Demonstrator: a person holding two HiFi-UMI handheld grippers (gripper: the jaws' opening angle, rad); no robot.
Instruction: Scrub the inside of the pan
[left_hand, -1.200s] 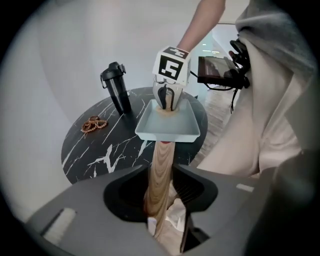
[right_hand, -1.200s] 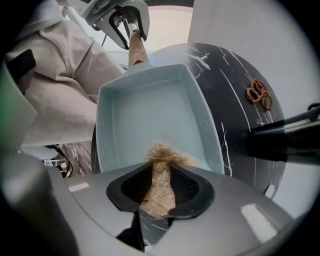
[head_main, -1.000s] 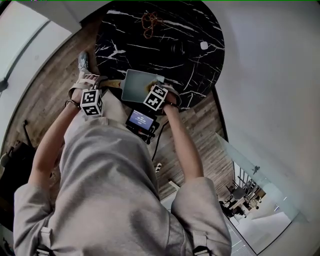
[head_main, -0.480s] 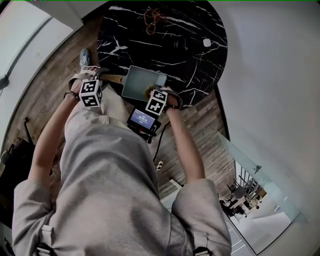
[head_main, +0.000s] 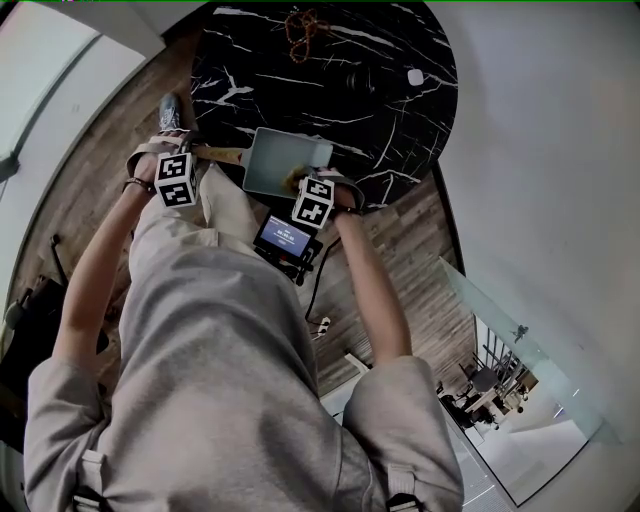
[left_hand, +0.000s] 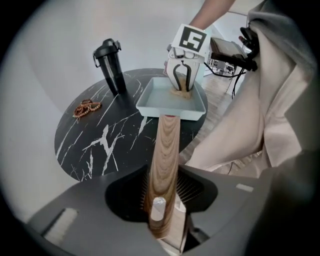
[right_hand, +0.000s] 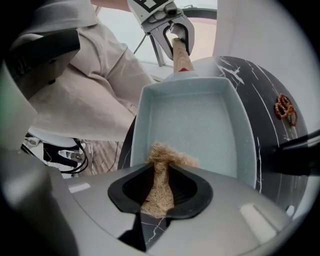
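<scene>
Eyes on the pan (right_hand: 200, 125): it's a pale blue-grey square one with upright walls and rounded corners, and its floor looks smooth and matte. A long wooden handle (left_hand: 167, 160) with striped grain runs off one side, with a metal stud near its end. The pan sits on the near edge of the round black table (head_main: 330, 80) with white veining, right in front of the person, and the handle sticks out past the rim.

Over to the left gripper (left_hand: 165, 192): its jaws stand fairly wide and are closing in, clamped on either side of the far end of that handle.

The right gripper (right_hand: 160, 187) comes in from the opposite side, tips down inside the pan. Its jaws are about halfway and squeezing tighter on a tan, fibrous scrubber (right_hand: 167, 152). The frayed tuft pokes out past the tips and meets the pan floor close to the near wall.

So what's in the pan? Just that scrubber and the gripper tips, and the rest of the floor shows plain blue-grey.

Further back on the table stands a black bottle (left_hand: 111, 67), upright with its lid on, and what it holds can't be seen. A string of brown beads (left_hand: 86, 107) lies beside it, well apart from the pan
</scene>
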